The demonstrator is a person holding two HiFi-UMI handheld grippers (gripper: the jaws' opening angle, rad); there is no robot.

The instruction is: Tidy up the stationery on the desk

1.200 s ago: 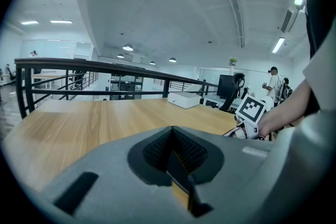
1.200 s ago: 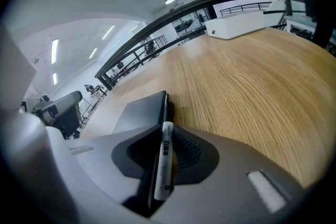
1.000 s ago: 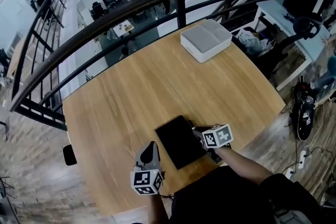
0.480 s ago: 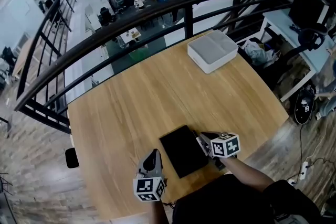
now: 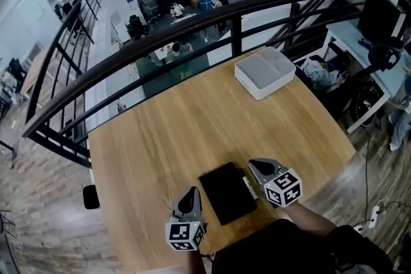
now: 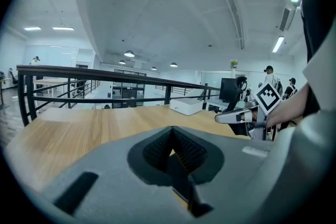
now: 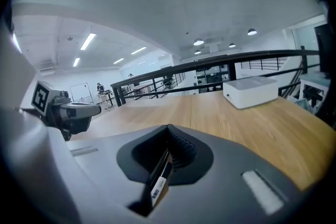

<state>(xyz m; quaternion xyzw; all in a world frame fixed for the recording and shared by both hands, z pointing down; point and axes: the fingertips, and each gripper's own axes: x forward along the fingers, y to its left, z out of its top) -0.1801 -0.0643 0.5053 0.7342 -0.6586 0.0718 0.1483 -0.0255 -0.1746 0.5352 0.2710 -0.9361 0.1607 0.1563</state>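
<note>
A flat black pad [image 5: 226,192] lies on the wooden desk [image 5: 192,125] near its front edge. My right gripper [image 5: 257,165] hovers over the pad's right edge, raised off the desk. Its jaws [image 7: 169,147] are shut on a slim dark pen with a white label [image 7: 157,186], which hangs below them [image 5: 246,187]. My left gripper [image 5: 191,192] rests just left of the pad with its jaws [image 6: 171,147] shut. A thin dark strip shows in the hollow behind its pads; I cannot tell what it is.
A white lidded box [image 5: 266,72] stands at the desk's far right corner. A black railing [image 5: 192,22] runs behind the far edge, with a drop to a lower floor beyond. A second desk with a monitor [image 5: 382,16] is at the right.
The right gripper was low at the pad's right edge with its jaws apart; it has closed and lifted up with the slim pen. The left gripper has stayed put.
</note>
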